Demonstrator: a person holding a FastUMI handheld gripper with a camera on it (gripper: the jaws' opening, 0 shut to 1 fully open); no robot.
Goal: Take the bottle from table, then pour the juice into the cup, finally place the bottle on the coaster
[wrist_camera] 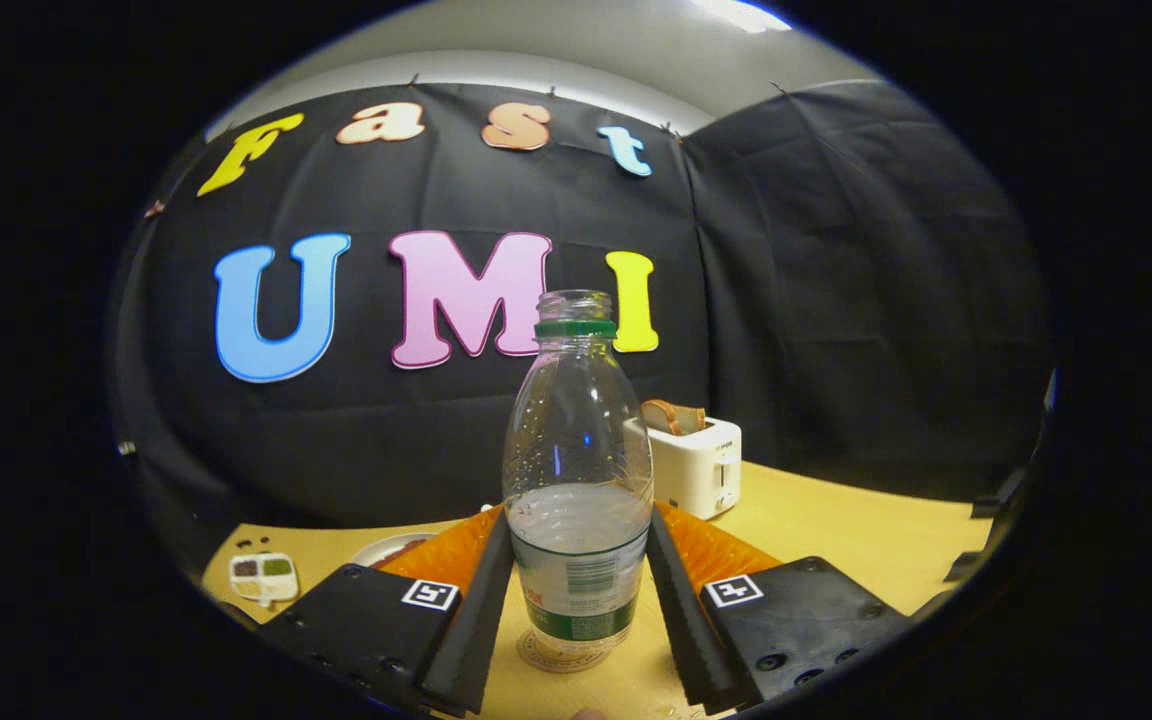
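A clear plastic bottle with a green neck ring and no cap stands upright between my fingers, about a third full of clear liquid. Its base rests on a round printed coaster on the wooden table. My gripper is shut on the bottle, with both fingers pressed against the labelled lower body, one on each side.
A white toaster with a slice of bread in it stands beyond the bottle to the right. Off to the left lie a white plate and a small divided dish. Bare wooden table stretches to the right.
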